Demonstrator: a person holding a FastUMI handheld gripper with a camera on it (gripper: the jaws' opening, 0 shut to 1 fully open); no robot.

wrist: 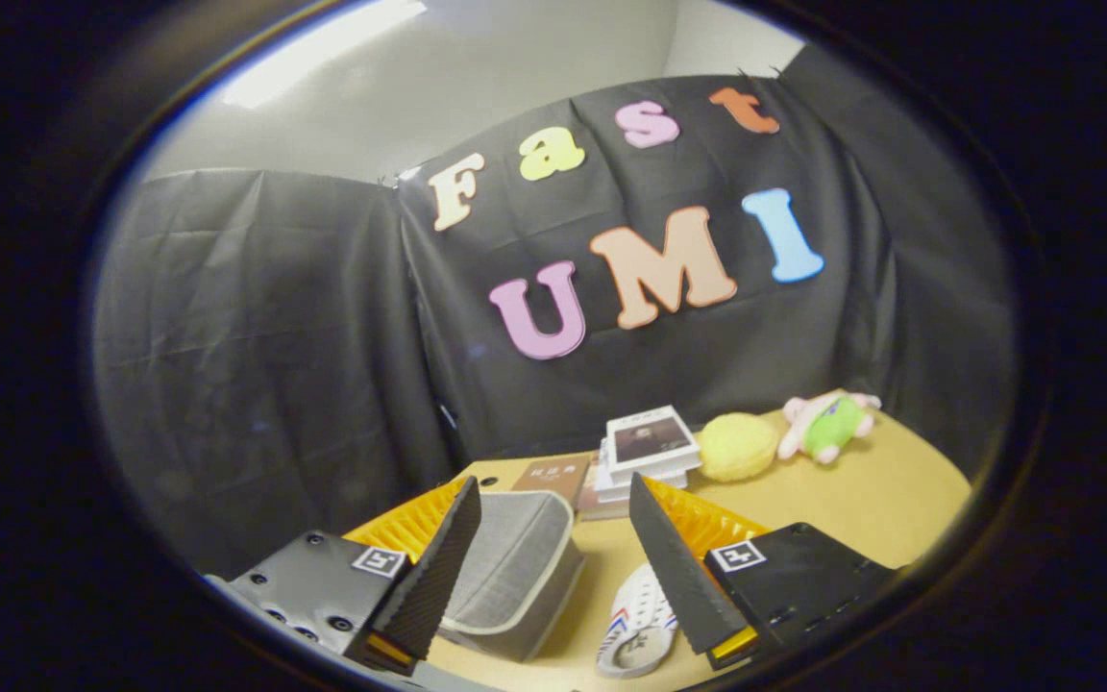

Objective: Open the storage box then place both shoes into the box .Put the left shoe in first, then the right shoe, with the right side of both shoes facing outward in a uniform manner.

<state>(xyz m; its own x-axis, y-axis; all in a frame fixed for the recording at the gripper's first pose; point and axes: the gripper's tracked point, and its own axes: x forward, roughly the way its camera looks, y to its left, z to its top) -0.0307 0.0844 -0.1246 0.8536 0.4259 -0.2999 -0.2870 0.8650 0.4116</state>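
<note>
Black cloth walls close off the booth on every side behind a tan desk (861,500), under a pale ceiling with a strip of light.

Gripper (553,557): held above the desk and tilted, jaws apart with nothing between them; they touch no object.

Storage box (515,577): grey fabric with a pale trim, lying on the desk just ahead of and between the jaws, nearer the left finger. Lid appears shut. Judgement: soft-sided and light, so it is likely to slide or buckle if pushed; the trimmed lid edge is the sensible place to take hold, pinched thinly and lifted rather than dragged. How the lid fastens cannot be told.

White shoe (637,623): lying on the desk beside the right finger, just to the right of the box, partly hidden by that finger. Red and blue marks show on its side. Whether it is the left or right shoe cannot be told. Judgement: light, flexible upper, firmer sole; the collar or heel rim should give the surest pinch.

Beyond the jaws: a stack of books (645,452), then a yellow plush (736,447) and a pink and green soft toy (827,425), well apart from the work.

Task status, judged: box not yet opened.
</note>
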